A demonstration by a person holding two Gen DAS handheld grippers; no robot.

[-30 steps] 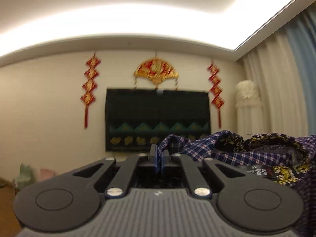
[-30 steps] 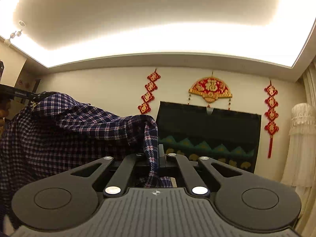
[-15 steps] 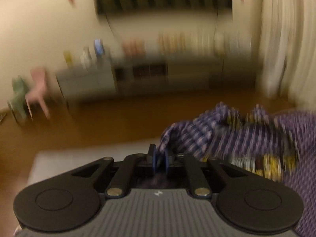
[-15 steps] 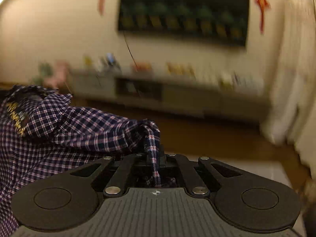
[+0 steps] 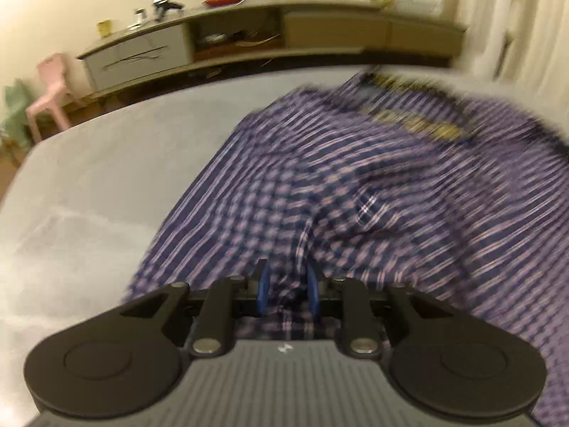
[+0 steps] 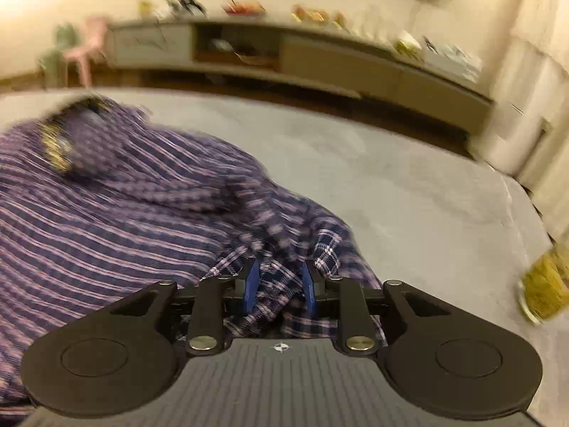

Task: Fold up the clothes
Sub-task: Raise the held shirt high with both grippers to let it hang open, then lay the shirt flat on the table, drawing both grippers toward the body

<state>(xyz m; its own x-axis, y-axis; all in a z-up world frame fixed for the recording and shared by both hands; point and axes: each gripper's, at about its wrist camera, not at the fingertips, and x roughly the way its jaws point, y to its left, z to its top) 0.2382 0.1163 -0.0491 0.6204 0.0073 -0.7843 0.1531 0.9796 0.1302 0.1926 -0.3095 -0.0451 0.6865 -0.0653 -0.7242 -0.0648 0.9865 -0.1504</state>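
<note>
A purple checked shirt (image 5: 373,192) lies spread on a grey bed (image 5: 106,185), its gold-patterned collar (image 5: 409,121) at the far side. My left gripper (image 5: 286,286) is low over the shirt's near left edge, jaws apart, with a fold of cloth loose between the blue pads (image 5: 264,284). In the right wrist view the shirt (image 6: 124,213) fills the left half over the grey bed (image 6: 409,195). My right gripper (image 6: 279,284) is at the shirt's near right edge, jaws apart, cloth bunched between the pads (image 6: 252,279).
A long low TV cabinet (image 5: 284,39) with small items on top runs along the far wall. A pink child's chair (image 5: 49,89) stands at the left. White curtains (image 6: 533,114) hang at the right. A yellow object (image 6: 544,288) sits beside the bed's right edge.
Both grippers swung down from chest height, laying the shirt onto the bed. Both were shut on the shirt's edges earlier; now both jaws have opened and the cloth lies loose.
</note>
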